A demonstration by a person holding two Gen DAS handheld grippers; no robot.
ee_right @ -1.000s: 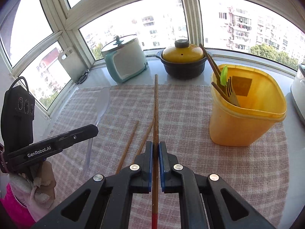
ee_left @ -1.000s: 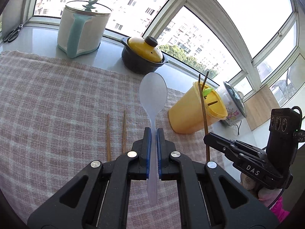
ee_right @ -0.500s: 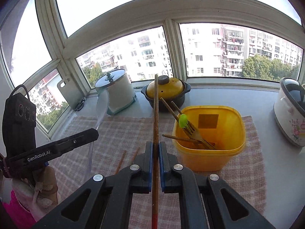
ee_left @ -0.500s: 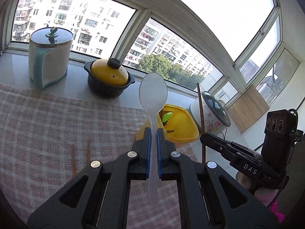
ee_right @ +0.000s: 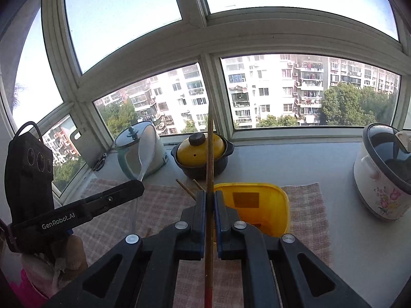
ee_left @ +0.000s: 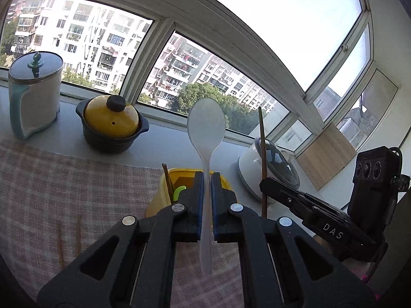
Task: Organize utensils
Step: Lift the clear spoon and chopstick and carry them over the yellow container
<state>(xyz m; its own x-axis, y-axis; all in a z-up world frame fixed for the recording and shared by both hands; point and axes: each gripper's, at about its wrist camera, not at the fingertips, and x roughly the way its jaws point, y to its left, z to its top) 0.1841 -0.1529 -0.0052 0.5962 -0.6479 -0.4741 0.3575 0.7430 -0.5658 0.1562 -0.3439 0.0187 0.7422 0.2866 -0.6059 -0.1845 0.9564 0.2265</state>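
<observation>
My left gripper (ee_left: 206, 177) is shut on a translucent white spoon (ee_left: 206, 128), held upright with its bowl up. My right gripper (ee_right: 210, 195) is shut on a brown wooden chopstick (ee_right: 210, 154), also upright. The yellow utensil bin (ee_right: 259, 205) stands on the checked cloth just beyond and below both grippers; in the left wrist view the bin (ee_left: 169, 187) holds a chopstick and a green-handled utensil. Two more chopsticks (ee_left: 69, 238) lie on the cloth at the left. Each gripper shows in the other's view, the right (ee_left: 267, 182) and the left (ee_right: 136, 186).
On the sill behind stand a teal and white kettle (ee_left: 33, 95), a yellow-lidded black pot (ee_left: 111, 125) and a floral rice cooker (ee_right: 385, 174). Scissors (ee_right: 100, 163) and a wooden board (ee_left: 326, 156) lie at the sill's ends. The checked cloth (ee_left: 64, 187) covers the table.
Both grippers have risen and tilted upward with their utensils, moving toward the yellow bin. The bin now sits close below the fingertips and more window fills the views.
</observation>
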